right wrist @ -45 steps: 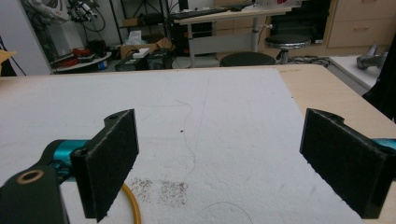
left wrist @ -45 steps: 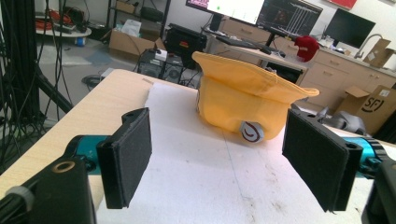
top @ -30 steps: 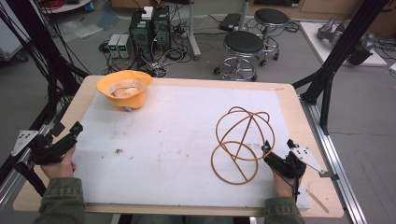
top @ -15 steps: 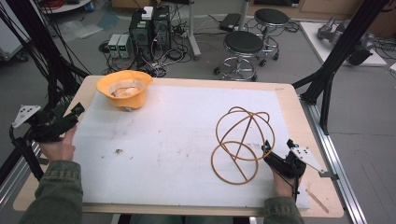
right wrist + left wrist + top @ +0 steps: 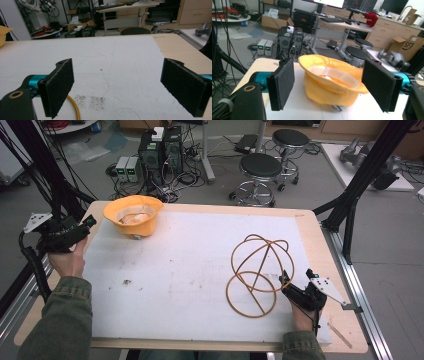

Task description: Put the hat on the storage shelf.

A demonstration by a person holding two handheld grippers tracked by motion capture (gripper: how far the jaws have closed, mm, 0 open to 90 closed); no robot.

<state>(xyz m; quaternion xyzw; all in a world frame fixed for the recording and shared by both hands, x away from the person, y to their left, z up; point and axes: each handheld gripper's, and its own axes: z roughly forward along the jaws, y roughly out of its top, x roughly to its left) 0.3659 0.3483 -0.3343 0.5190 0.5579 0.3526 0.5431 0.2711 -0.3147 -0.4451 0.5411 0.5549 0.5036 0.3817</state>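
Left gripper (image 5: 89,222) near possibly upturned hat (image 5: 133,215)

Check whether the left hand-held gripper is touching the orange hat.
Apart. In the left gripper view the open jaws of the left hand-held gripper stand short of the orange hat; the high view shows bare table between them.

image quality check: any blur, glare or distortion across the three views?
High view: even light, soft shadows, no glare; the yellow hat and wire frame read clearly. Left gripper view: the hat is fairly sharp, the near fingers soft. Right gripper view: wide-angle stretch, the fingers loom large and the white mat looks slightly washed out.
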